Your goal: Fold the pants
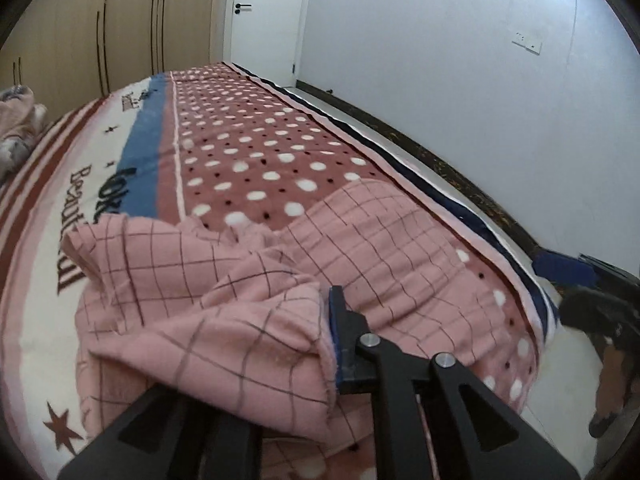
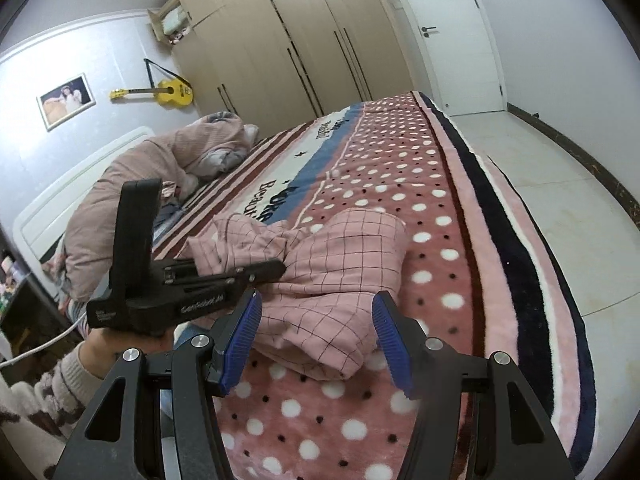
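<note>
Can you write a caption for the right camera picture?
Open right gripper hovers over pink checked pants on the dotted blanket.

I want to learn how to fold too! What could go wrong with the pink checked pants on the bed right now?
1. The left gripper pinches only a bunched fold of the pants, so the cloth might slip out if it is lifted.
2. The pants lie crumpled, so folding now could trap wrinkles.
3. The right gripper is open and holds nothing; with one end loose, the pants may drag on the fuzzy dotted blanket and fold crooked.
</note>
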Demonstrator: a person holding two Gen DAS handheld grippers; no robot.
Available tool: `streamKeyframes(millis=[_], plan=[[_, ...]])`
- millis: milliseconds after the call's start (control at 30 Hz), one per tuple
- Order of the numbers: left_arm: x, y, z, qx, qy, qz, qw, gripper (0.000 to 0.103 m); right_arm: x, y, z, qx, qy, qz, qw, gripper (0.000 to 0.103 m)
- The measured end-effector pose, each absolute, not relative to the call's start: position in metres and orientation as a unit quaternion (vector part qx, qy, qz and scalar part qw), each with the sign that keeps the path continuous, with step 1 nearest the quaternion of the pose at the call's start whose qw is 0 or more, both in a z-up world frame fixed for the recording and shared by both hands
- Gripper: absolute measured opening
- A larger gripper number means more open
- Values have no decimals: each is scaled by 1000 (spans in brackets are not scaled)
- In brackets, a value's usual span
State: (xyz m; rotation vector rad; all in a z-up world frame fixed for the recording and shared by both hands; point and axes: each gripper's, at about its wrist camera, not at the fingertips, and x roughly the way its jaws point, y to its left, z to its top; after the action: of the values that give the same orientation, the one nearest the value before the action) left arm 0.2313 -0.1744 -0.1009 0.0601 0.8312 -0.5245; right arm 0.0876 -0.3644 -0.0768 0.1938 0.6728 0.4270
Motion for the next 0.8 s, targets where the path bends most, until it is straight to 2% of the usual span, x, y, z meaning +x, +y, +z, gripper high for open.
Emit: streamKeyframes(millis=[33, 100, 367, 567, 800], plan=[[227, -172, -99, 24, 400, -258, 879, 26, 88, -364, -75, 92, 326, 207, 918, 53], [219, -163, -91, 14, 397, -269, 878, 45, 90, -360, -72, 87, 323, 205, 920, 54], [179, -80, -58, -4, 363, -217, 906, 48, 103, -316, -67, 35, 322, 215, 922, 63], [181, -19, -65, -14, 358, -153, 921, 50, 121, -260, -72, -20, 326, 234, 916, 75], [181, 21, -80, -35, 353, -140, 925, 50, 146, -192, -86, -66, 338, 252, 904, 80]])
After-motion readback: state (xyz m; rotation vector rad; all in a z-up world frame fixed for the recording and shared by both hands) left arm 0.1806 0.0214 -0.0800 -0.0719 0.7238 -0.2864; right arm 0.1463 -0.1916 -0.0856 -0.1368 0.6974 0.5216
